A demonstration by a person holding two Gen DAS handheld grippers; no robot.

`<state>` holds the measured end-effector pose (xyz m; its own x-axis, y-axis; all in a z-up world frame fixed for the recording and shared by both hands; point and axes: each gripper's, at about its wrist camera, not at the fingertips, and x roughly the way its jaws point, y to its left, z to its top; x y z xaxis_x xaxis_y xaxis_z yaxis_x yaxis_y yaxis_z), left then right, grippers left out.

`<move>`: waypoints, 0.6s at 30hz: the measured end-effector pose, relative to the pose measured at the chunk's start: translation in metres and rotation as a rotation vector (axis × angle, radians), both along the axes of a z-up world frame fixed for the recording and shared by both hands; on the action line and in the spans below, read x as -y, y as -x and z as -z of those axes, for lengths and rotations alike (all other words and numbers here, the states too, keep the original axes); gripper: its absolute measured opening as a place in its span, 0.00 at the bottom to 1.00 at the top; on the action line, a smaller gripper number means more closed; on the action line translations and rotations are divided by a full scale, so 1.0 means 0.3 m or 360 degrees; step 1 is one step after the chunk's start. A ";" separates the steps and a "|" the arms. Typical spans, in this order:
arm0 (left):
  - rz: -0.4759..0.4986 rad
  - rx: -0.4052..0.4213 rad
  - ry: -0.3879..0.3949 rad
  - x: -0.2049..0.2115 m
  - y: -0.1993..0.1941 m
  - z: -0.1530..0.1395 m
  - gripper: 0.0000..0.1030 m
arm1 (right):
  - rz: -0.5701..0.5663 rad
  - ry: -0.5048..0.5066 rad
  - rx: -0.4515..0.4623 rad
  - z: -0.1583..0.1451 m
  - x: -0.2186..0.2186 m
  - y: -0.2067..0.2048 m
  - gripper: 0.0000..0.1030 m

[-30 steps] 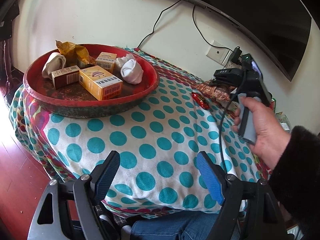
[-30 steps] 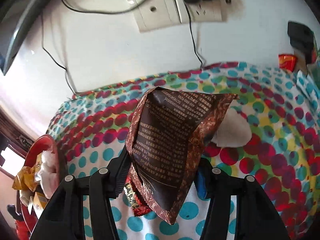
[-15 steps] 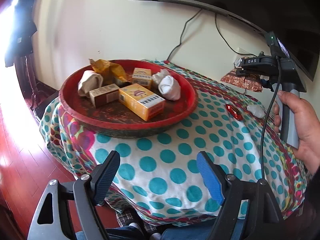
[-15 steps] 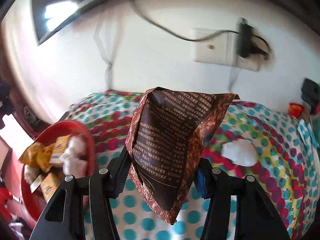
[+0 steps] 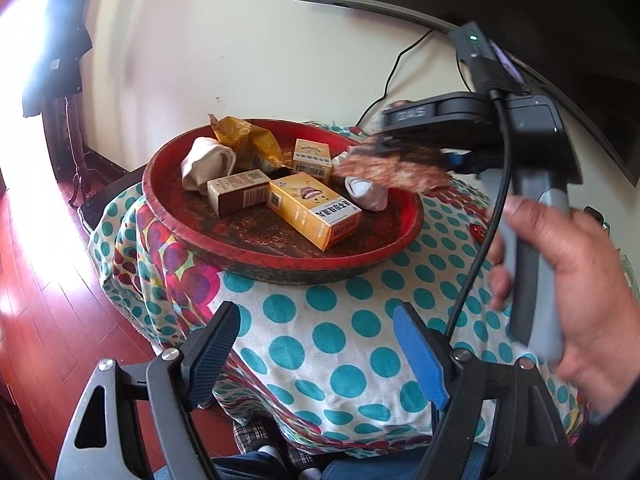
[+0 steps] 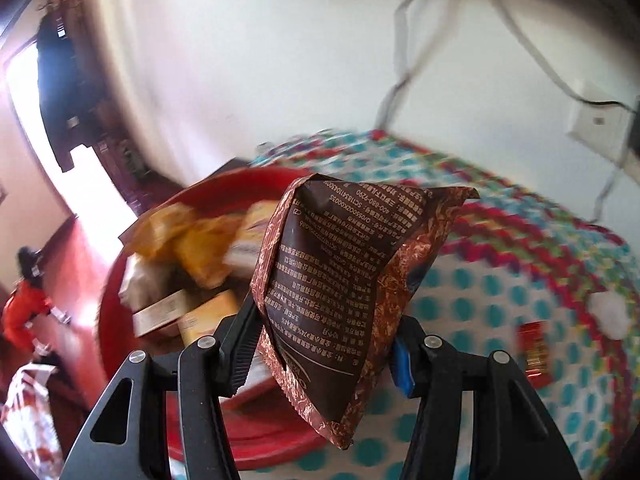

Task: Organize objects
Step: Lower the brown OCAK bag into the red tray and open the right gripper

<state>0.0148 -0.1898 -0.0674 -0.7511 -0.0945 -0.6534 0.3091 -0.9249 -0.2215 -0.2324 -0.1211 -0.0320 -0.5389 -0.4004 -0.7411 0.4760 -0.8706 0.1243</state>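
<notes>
We are holding the brown printed foil snack packet [image 6: 332, 300] between the pads of the right gripper [image 6: 320, 356], whose jaws are standing partly closed and pressing on the packet's sides. In the left wrist view the packet [image 5: 392, 166] is hanging over the 3 o'clock rim of the round red tray [image 5: 288, 254], just above a rolled white sock [image 5: 370, 196]. The tray is sitting on the table under a white cloth with teal polka dots [image 5: 320, 336]. Inside the tray we are seeing a yellow-orange carton [image 5: 312, 208] near centre, a brown and cream carton [image 5: 238, 192] at its 9 o'clock, a smaller orange box [image 5: 312, 160] at 12 o'clock, a crumpled gold wrapper [image 5: 244, 142] and a beige rolled sock [image 5: 206, 162] toward 10 o'clock. A small red wrapped sweet [image 6: 534, 350] and a white wad [image 6: 610, 314] are lying on the cloth at the packet's 3 o'clock. The left gripper [image 5: 316, 352] is hovering at the tray's 6 o'clock, jaws standing wide and holding nothing. A hand [image 5: 576, 292] is gripping the right gripper's grey handle.
</notes>
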 end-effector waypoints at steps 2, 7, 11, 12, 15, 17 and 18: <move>-0.0012 0.0002 -0.0006 0.011 -0.001 0.001 0.79 | -0.0098 0.0021 0.0033 0.022 0.048 -0.029 0.51; -0.0022 0.0006 -0.0024 0.024 0.000 0.006 0.79 | -0.0450 0.0001 0.0143 0.081 0.183 -0.115 0.52; -0.0026 0.0010 -0.0031 0.027 0.000 0.009 0.79 | -0.0608 -0.0086 0.0092 0.093 0.240 -0.196 0.52; -0.0026 0.0013 -0.0028 0.026 0.001 0.009 0.79 | -0.0624 -0.0089 0.0101 0.097 0.246 -0.204 0.52; -0.0015 0.0033 -0.0009 0.023 0.007 0.016 0.79 | -0.0697 -0.0121 0.0139 0.126 0.259 -0.217 0.52; -0.0017 0.0026 -0.0022 0.024 0.006 0.017 0.79 | -0.0702 -0.0110 0.0142 0.124 0.254 -0.204 0.53; -0.0020 0.0019 -0.0019 0.025 0.005 0.015 0.79 | -0.0687 -0.0103 0.0154 0.121 0.249 -0.188 0.54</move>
<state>0.0134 -0.1974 -0.0718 -0.7420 -0.0963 -0.6635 0.3236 -0.9182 -0.2285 -0.1760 -0.1960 -0.0684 -0.2593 -0.5248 -0.8108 0.7862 -0.6022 0.1383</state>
